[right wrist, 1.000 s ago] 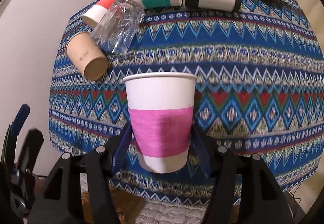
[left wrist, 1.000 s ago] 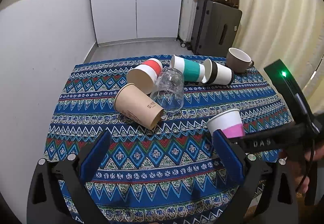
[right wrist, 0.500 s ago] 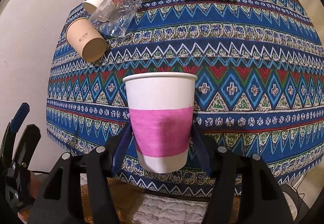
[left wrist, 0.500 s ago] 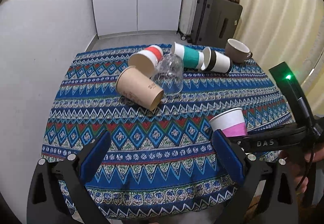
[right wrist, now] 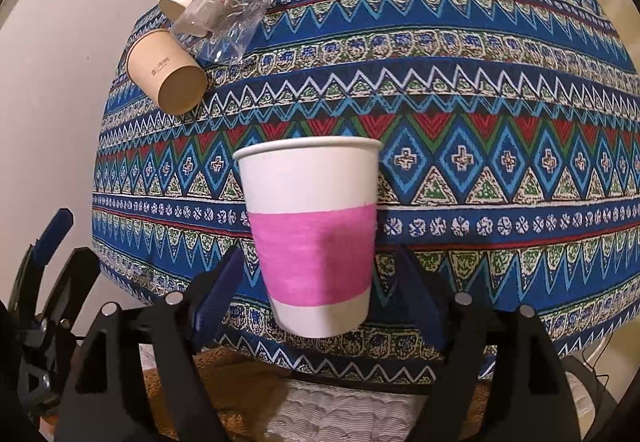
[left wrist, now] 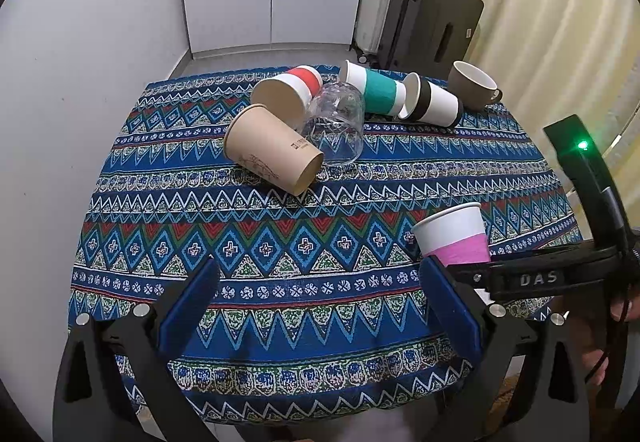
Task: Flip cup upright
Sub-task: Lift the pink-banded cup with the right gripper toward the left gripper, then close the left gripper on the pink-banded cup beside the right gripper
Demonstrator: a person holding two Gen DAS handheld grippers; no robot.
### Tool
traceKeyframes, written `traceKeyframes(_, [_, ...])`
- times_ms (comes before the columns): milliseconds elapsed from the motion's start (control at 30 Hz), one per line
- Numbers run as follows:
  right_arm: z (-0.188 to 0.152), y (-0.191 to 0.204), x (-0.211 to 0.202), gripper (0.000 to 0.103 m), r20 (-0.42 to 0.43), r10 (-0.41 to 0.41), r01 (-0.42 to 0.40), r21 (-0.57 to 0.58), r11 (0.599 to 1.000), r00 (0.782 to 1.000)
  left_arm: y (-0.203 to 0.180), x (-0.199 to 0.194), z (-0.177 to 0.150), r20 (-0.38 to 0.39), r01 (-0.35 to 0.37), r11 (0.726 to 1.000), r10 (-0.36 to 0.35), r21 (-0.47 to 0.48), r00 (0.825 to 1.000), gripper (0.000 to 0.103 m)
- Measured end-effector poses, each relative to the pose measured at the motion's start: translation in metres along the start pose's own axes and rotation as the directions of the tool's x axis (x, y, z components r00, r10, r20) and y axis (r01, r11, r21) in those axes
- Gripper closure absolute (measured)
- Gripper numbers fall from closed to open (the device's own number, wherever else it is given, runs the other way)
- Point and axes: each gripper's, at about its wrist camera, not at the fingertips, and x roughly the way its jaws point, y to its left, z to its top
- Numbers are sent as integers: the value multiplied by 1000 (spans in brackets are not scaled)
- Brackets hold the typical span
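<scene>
My right gripper [right wrist: 316, 278] is shut on a white paper cup with a pink band [right wrist: 312, 234]. It holds the cup upright, mouth up, in the air above the near right edge of the table. The cup also shows in the left wrist view [left wrist: 456, 234], with the right gripper [left wrist: 460, 270] beside my right finger. My left gripper [left wrist: 320, 302] is open and empty above the table's near edge. The patterned blue tablecloth [left wrist: 280, 242] covers the table.
At the far side several cups lie on their sides: a brown paper cup [left wrist: 272, 154], a clear plastic cup [left wrist: 340, 126], a red-banded cup [left wrist: 288, 90], a teal-banded cup [left wrist: 372, 90], a black-banded cup [left wrist: 432, 102]. A brown mug [left wrist: 472, 86] lies tilted at the far right.
Both grippers have pulled back and up from the table. The pink-banded cup stays gripped upright in the right gripper and has risen off the cloth.
</scene>
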Motion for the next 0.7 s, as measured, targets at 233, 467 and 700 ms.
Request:
traceKeyframes(233, [-3, -23, -31, 26, 61, -3, 3, 8, 1000, 998, -19, 4, 4, -31, 32, 999, -32, -5, 999, 6])
traceKeyframes(467, [-6, -67, -69, 26, 129, -44, 41, 30, 999, 991, -70, 27, 14, -135, 83, 996, -86, -28, 987, 6])
traceKeyframes(700, [-6, -117, -88, 26, 167, -47, 34, 81, 996, 985, -105, 63, 30, -326, 56, 996, -75, -67, 942, 6])
